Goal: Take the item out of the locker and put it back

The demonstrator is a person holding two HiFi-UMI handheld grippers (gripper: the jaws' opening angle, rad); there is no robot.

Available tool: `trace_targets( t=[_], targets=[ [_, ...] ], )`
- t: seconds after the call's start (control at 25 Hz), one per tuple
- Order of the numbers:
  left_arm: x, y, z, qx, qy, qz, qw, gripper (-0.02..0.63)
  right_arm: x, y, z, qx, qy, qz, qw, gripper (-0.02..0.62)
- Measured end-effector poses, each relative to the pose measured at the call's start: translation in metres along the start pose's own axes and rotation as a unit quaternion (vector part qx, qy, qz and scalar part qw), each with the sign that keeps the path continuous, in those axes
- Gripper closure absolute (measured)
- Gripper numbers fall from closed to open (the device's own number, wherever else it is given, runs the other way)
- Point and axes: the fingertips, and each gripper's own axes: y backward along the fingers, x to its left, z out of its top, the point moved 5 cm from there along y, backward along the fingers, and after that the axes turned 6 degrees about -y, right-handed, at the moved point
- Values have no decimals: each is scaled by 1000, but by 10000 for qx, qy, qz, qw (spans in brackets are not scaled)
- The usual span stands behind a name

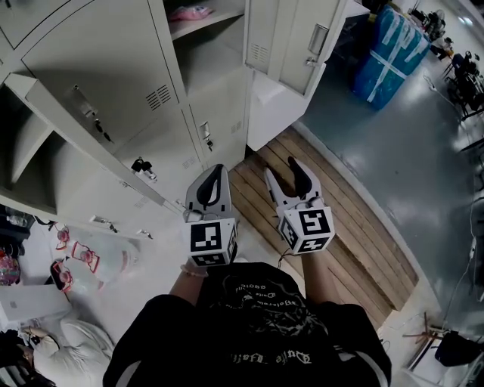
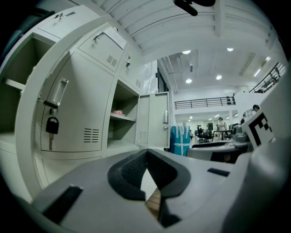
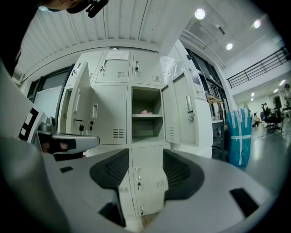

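The left tongs (image 1: 218, 172) are sitting with their tips pressed together and nothing caught between them. The right tongs (image 1: 281, 171) are gaping wide, gripping nothing, with only locker fronts showing through the gap. Both are hovering side by side above the wooden platform (image 1: 340, 227) and well apart from the pink item (image 1: 189, 12), which is lying on the shelf (image 1: 219, 23) inside the open locker (image 1: 215, 64), whose door (image 1: 302, 45) is standing swung outward.
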Motion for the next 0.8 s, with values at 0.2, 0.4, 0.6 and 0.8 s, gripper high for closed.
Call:
trace_targets(
  t=[0.2,0.4,0.6,0.8],
  targets=[
    [0,5,-2,-33,23,3,10000,599,5,6,-5,19,-68,79,9999,435],
    [-6,10,-1,-54,81,-66,9999,598,9,11,-11,140,55,30,9999,464],
    [-10,16,-13,40,86,-134,9999,598,13,19,-18,91,-46,11,9999,565],
    [-15,21,-17,97,50,-187,9998,598,15,28,-15,-48,-84,-57,9999,591]
  ],
)
